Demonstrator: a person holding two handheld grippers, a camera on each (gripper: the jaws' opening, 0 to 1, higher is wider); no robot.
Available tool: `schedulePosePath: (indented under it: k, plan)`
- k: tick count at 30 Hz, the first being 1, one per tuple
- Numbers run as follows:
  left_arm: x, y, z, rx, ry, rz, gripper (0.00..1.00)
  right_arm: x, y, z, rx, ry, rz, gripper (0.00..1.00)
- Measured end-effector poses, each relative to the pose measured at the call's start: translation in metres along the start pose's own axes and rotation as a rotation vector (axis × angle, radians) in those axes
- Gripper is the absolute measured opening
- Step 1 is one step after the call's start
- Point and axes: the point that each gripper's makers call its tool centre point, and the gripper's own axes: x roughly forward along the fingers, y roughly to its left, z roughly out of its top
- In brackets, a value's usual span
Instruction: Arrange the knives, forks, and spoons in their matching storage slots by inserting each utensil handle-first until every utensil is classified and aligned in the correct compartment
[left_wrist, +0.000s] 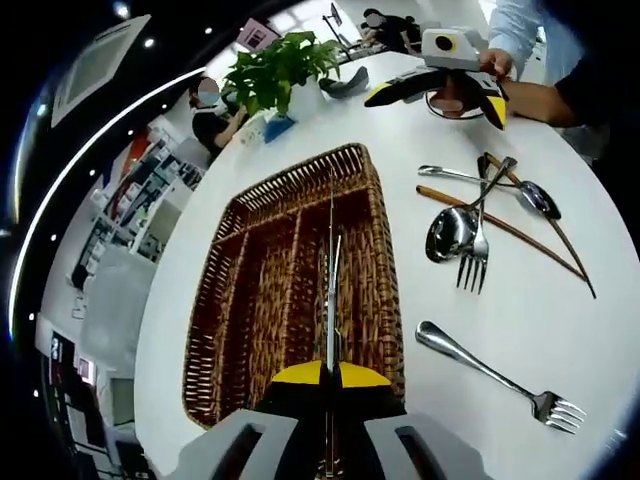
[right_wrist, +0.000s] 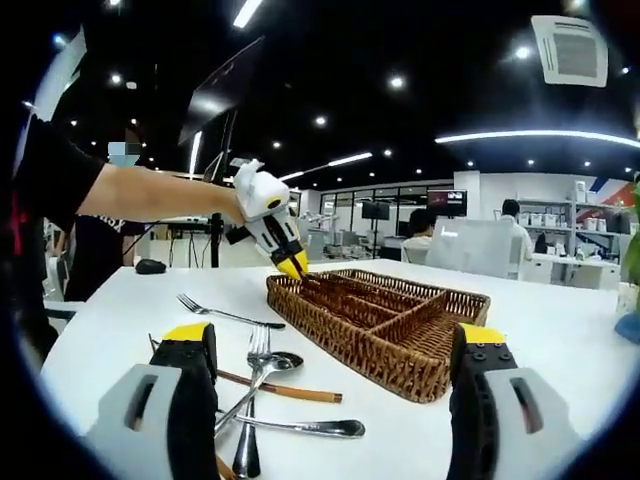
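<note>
Closed yellow tips of the left gripper at bottom centre pinch a thin knife, seen edge-on and hard to read, over the wicker tray. Right of the tray lie a lone fork and a crossed heap of cutlery. Spread wide, the right gripper frames the tray's near corner; its jaws hide part of the heap

A: Environment type?
B: Open-plan office. Indicators: ceiling light strips, wall monitors, seated staff at workstations, potted plant near the white desk's far edge.
</note>
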Motion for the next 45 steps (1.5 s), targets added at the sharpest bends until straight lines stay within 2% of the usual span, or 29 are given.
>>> schedulePosePath:
  k: [9, 11, 12, 14, 17, 20, 23, 26, 28, 30, 31, 32, 34, 37, 40, 42, 45]
  plan:
    - [0.015, -0.003, -0.001, 0.001, 0.001, -0.029, 0.01, 0.005, 0.01, 0.003, 0.004, 0.002, 0.024, 1.0]
    - [0.018, -0.005, -0.002, 0.007, 0.002, -0.037, 0.01, 0.001, 0.007, 0.014, 0.018, -0.016, 0.014, 1.0]
    - [0.02, -0.006, -0.003, 0.008, 0.003, -0.043, 0.01, 0.0, 0.002, 0.022, 0.056, -0.037, -0.009, 1.0]
    - [0.023, -0.008, -0.002, 0.004, -0.006, -0.052, 0.01, -0.001, 0.0, 0.027, 0.046, -0.034, -0.009, 1.0]
    - [0.026, -0.008, 0.001, 0.004, -0.017, -0.054, 0.01, -0.003, -0.005, 0.014, -0.035, 0.073, -0.014, 1.0]
    - [0.028, -0.008, 0.001, 0.003, -0.022, -0.067, 0.01, -0.008, -0.01, 0.019, -0.016, 0.053, -0.023, 1.0]
    - [0.032, -0.006, -0.001, 0.007, -0.019, -0.078, 0.01, -0.011, -0.012, 0.02, -0.041, 0.081, -0.024, 1.0]
    - [0.036, -0.005, -0.002, 0.011, -0.015, -0.086, 0.01, -0.018, -0.007, 0.037, -0.106, 0.113, -0.002, 1.0]
    - [0.041, -0.006, -0.004, 0.013, -0.007, -0.1, 0.01, -0.022, -0.004, 0.053, -0.081, 0.094, 0.016, 1.0]
    - [0.043, -0.009, -0.005, 0.016, 0.001, -0.112, 0.01, -0.025, -0.002, 0.062, -0.07, 0.093, 0.031, 1.0]
    - [0.045, -0.009, -0.009, 0.043, 0.025, -0.112, 0.01, -0.026, -0.002, 0.064, -0.069, 0.099, 0.034, 1.0]
    - [0.046, -0.006, -0.012, 0.056, 0.05, -0.102, 0.01, -0.03, 0.0, 0.062, -0.081, 0.142, 0.047, 1.0]
    - [0.048, -0.009, -0.011, 0.044, 0.043, -0.122, 0.01, -0.035, -0.002, 0.053, -0.117, 0.214, 0.051, 1.0]
    - [0.047, -0.005, -0.012, 0.056, 0.052, -0.12, 0.01, -0.04, -0.001, 0.045, -0.099, 0.257, 0.059, 1.0]
    - [0.042, 0.001, -0.018, 0.065, 0.08, -0.113, 0.01, -0.043, -0.002, 0.046, -0.116, 0.267, 0.053, 1.0]
    - [0.039, 0.004, -0.025, 0.065, 0.111, -0.111, 0.01, -0.044, -0.004, 0.054, -0.113, 0.248, 0.046, 1.0]
    - [0.037, 0.001, -0.03, 0.036, 0.121, -0.138, 0.01, -0.042, -0.005, 0.06, -0.118, 0.242, 0.043, 1.0]
